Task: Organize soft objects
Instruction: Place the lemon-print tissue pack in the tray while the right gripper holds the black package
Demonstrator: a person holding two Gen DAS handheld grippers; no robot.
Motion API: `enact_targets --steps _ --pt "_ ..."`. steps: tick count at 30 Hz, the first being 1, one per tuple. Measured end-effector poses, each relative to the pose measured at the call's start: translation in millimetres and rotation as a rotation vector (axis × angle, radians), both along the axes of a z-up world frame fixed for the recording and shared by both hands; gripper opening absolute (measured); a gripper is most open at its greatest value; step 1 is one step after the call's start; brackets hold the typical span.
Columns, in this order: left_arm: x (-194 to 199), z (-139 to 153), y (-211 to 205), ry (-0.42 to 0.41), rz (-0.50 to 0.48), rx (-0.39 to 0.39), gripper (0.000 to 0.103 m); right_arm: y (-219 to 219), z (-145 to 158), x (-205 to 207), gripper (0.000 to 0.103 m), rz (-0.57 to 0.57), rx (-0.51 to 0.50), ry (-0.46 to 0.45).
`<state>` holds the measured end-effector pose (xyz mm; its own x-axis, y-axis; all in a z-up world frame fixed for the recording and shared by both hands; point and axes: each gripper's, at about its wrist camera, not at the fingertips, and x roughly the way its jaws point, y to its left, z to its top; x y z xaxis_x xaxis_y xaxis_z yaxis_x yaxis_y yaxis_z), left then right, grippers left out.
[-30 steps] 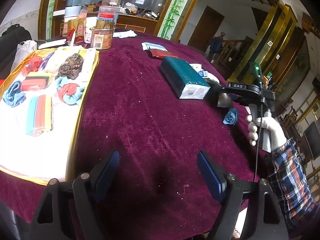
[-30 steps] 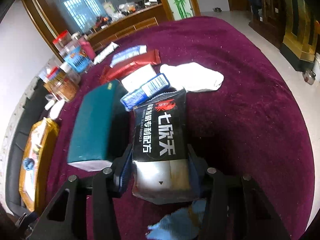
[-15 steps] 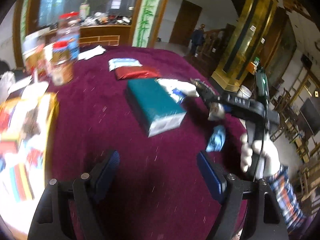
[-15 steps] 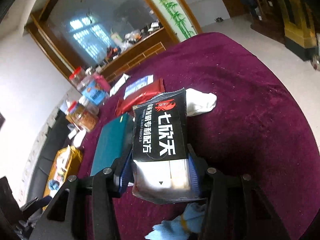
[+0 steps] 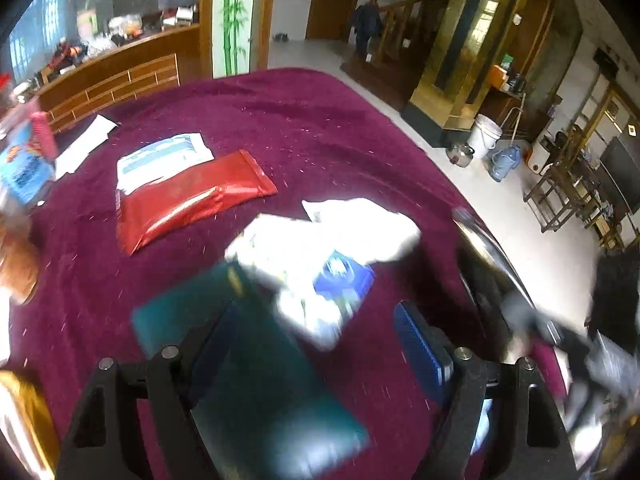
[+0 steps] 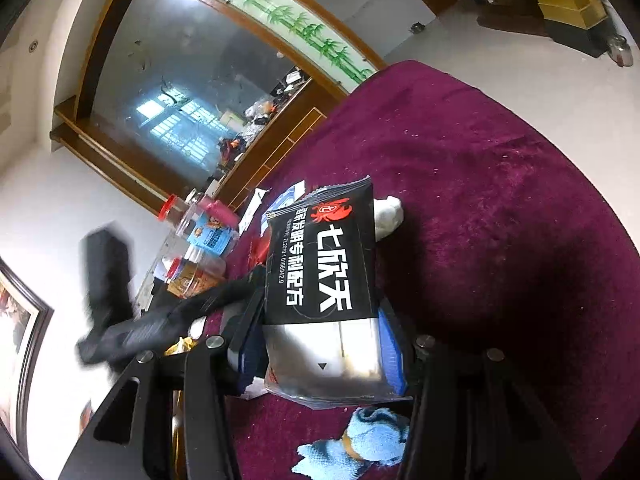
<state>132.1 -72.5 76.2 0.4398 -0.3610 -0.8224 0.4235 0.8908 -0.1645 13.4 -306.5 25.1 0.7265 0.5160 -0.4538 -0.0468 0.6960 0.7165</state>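
My right gripper [image 6: 316, 344] is shut on a black snack packet [image 6: 324, 264] with white lettering and a red crab logo, held tilted above the maroon tablecloth [image 6: 500, 200]. A light blue cloth [image 6: 356, 444] lies just under it, and a white cloth [image 6: 388, 216] shows behind the packet. My left gripper [image 5: 316, 344] is open and holds nothing; it hovers over a teal box [image 5: 260, 368]. A blurred white and blue packet [image 5: 320, 280] and the white cloth [image 5: 360, 224] lie just beyond. The other gripper [image 5: 560, 340] is a blur at the right.
A red pouch [image 5: 188, 200] and a white-blue packet [image 5: 164, 156] lie farther back. Jars [image 6: 208, 232] stand at the table's far left. The gold tray rim [image 5: 20, 420] shows at lower left. The table edge [image 5: 440, 168] drops to the floor on the right.
My left gripper swept right, from beside the tray to over the teal box, still open. My right gripper lifted and rolled with the black packet still in it.
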Motion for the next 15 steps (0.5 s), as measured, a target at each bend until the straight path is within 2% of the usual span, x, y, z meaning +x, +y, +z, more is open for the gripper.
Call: enact_targets --steps 2,5,9,12,13,15 --pt "22.5 -8.4 -5.5 0.035 -0.007 0.009 0.083 1.9 1.5 -0.3 0.050 0.004 -0.008 -0.005" --pt "42.2 -14.3 -12.0 0.035 -0.023 0.030 0.095 1.7 1.2 -0.1 0.050 0.009 -0.006 -0.001" --pt "55.3 -28.8 -21.1 0.092 -0.051 0.061 0.095 0.5 -3.3 2.8 0.050 0.020 0.019 0.021" --pt "56.0 -39.7 -27.7 0.089 -0.057 0.136 0.095 0.9 -4.1 2.8 0.050 0.025 0.021 0.026" --pt "54.7 -41.9 -29.6 0.084 -0.059 0.161 0.094 0.2 -4.2 2.9 0.050 0.026 0.021 0.026" --pt "52.7 -39.4 -28.1 0.066 -0.059 0.162 0.073 0.6 -4.3 3.1 0.050 0.026 0.018 0.027"
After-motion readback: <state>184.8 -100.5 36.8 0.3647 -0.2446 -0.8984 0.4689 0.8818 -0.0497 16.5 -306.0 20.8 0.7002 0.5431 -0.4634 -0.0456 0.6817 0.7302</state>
